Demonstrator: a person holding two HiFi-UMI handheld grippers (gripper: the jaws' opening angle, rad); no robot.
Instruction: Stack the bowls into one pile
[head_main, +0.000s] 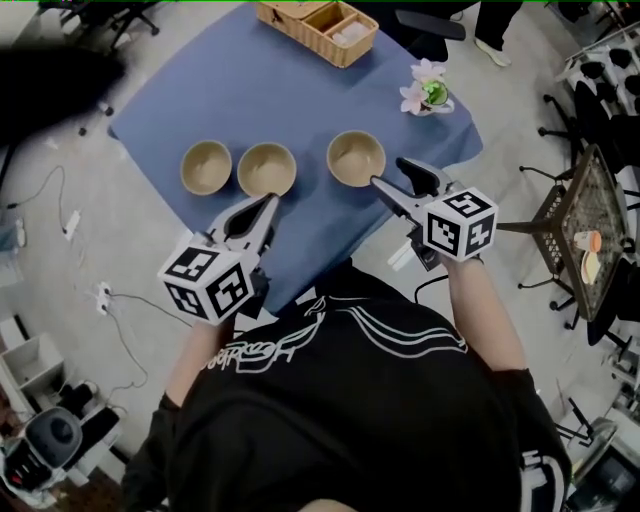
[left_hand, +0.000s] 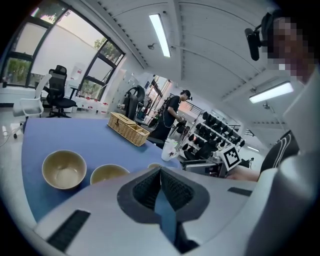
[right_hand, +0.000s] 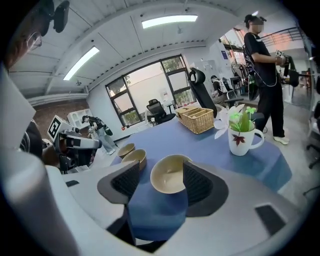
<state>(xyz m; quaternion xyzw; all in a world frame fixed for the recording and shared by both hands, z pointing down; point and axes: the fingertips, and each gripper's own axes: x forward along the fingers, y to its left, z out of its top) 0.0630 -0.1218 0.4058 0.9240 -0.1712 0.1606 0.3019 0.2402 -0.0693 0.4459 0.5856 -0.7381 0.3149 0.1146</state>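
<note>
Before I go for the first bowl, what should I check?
1. Right gripper open: ok, jaws apart, nothing held.
2. Right bowl lined up ahead of its jaws: ok.
3. Left gripper open: not ok, jaws together, empty.
4. Left bowl, middle bowl and right bowl empty: ok.
5. Any stacking done: not ok, all three sit singly on the table.
6. Flower mug clear of the bowls: ok.

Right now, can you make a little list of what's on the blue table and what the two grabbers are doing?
bowls: left bowl, middle bowl, right bowl, side by side, unstacked
also on table: basket, flower mug
left gripper: shut, empty
right gripper: open, empty, facing right bowl
</note>
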